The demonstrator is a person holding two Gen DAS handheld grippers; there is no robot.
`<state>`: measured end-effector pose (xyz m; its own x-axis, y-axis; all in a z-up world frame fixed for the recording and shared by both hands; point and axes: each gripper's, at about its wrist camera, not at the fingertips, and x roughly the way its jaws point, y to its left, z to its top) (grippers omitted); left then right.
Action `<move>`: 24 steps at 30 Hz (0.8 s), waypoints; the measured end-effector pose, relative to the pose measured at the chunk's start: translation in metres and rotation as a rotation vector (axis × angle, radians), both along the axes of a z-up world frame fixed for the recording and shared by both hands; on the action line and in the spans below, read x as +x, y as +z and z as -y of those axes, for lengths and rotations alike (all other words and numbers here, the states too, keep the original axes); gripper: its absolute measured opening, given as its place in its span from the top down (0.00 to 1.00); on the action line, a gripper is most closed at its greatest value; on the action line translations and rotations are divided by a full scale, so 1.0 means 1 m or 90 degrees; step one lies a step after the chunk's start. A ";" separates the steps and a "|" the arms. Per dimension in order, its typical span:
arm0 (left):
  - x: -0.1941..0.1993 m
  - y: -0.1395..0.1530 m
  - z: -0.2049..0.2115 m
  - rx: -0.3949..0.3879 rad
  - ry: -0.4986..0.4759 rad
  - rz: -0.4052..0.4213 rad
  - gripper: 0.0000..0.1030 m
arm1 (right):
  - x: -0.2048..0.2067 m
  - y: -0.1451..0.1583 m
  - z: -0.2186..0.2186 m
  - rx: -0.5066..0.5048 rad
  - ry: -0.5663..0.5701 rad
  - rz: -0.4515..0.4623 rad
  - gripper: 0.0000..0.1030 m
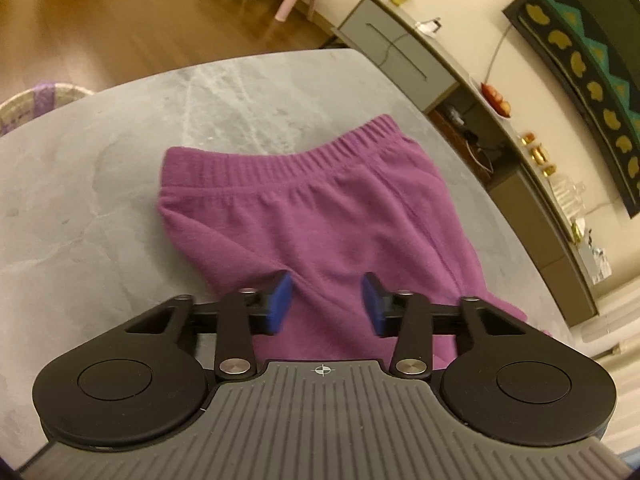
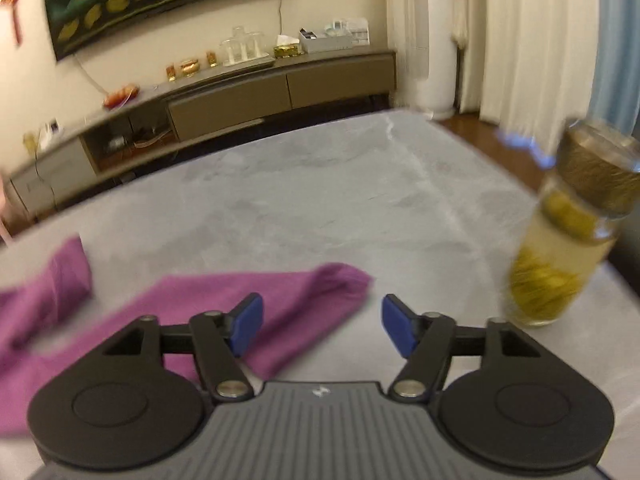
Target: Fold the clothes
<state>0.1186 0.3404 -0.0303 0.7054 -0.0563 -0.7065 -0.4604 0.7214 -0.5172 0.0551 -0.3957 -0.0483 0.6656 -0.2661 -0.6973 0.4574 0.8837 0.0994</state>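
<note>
One pair of purple trousers flat on grey table, waistband far, two legs ending mid-table. Left hand-held gripper spread wide above fabric; right hand-held gripper spread wide, empty. Glass bottle beside right edge; bare surface beyond.

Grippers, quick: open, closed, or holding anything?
Left gripper: open, empty, over the purple pants.
Right gripper: open, empty, near a pant leg.

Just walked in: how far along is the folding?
Barely begun. The purple pants lie spread on the table, legs apart, with no fold visible. Nothing is in hand: the left gripper and right gripper hover open. All folds remain.
</note>
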 end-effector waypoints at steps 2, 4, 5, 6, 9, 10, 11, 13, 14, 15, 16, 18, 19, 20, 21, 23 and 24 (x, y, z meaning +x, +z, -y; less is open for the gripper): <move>0.000 0.002 0.006 0.014 -0.008 -0.004 0.56 | -0.003 -0.011 -0.002 0.004 0.014 -0.030 0.29; 0.000 0.003 0.010 0.022 -0.014 -0.006 0.54 | 0.004 -0.024 -0.002 0.035 0.037 -0.057 0.37; 0.000 0.004 0.011 0.023 -0.015 -0.006 0.54 | 0.010 -0.028 -0.002 0.040 0.046 -0.060 0.47; -0.001 0.003 0.010 0.021 -0.014 -0.006 0.54 | 0.015 -0.030 -0.006 0.033 0.053 -0.059 0.49; -0.002 0.002 0.009 0.016 -0.014 -0.003 0.54 | 0.007 -0.015 -0.009 0.024 0.062 -0.031 0.49; -0.002 0.001 0.009 0.018 -0.014 -0.003 0.54 | 0.001 -0.007 -0.009 0.023 0.064 -0.017 0.49; -0.001 0.001 0.011 0.024 -0.017 -0.003 0.54 | -0.005 0.002 -0.009 0.023 0.065 -0.003 0.51; 0.000 0.002 0.015 0.044 -0.025 -0.003 0.54 | -0.017 0.019 -0.008 0.021 0.068 0.025 0.73; 0.002 0.002 0.017 0.058 -0.032 -0.005 0.54 | -0.023 0.028 -0.008 0.021 0.069 0.040 0.95; 0.004 0.003 0.020 0.073 -0.038 -0.007 0.54 | -0.030 0.036 -0.008 0.020 0.070 0.054 0.95; 0.007 0.003 0.020 0.088 -0.045 -0.011 0.55 | -0.036 0.045 -0.008 0.020 0.072 0.068 0.95; 0.013 0.004 0.021 0.118 -0.059 -0.020 0.58 | -0.048 0.062 -0.007 0.019 0.074 0.096 0.95; 0.016 0.003 0.019 0.128 -0.062 -0.024 0.58 | -0.054 0.070 -0.007 0.018 0.075 0.110 0.95; 0.020 0.003 0.016 0.139 -0.063 -0.027 0.58 | -0.060 0.079 -0.007 0.017 0.077 0.124 0.95; 0.024 0.003 0.013 0.151 -0.064 -0.031 0.58 | -0.067 0.088 -0.006 0.017 0.078 0.138 0.95; 0.030 0.001 0.003 0.164 -0.046 -0.037 0.58 | -0.079 0.105 -0.006 0.016 0.080 0.167 0.95; 0.033 0.000 -0.002 0.170 -0.036 -0.040 0.58 | -0.085 0.113 -0.006 0.015 0.082 0.181 0.95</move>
<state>0.1516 0.3428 -0.0306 0.6603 0.0995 -0.7444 -0.4412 0.8535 -0.2773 -0.0299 -0.3900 0.0649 0.8618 -0.1532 -0.4835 0.2932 0.9283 0.2284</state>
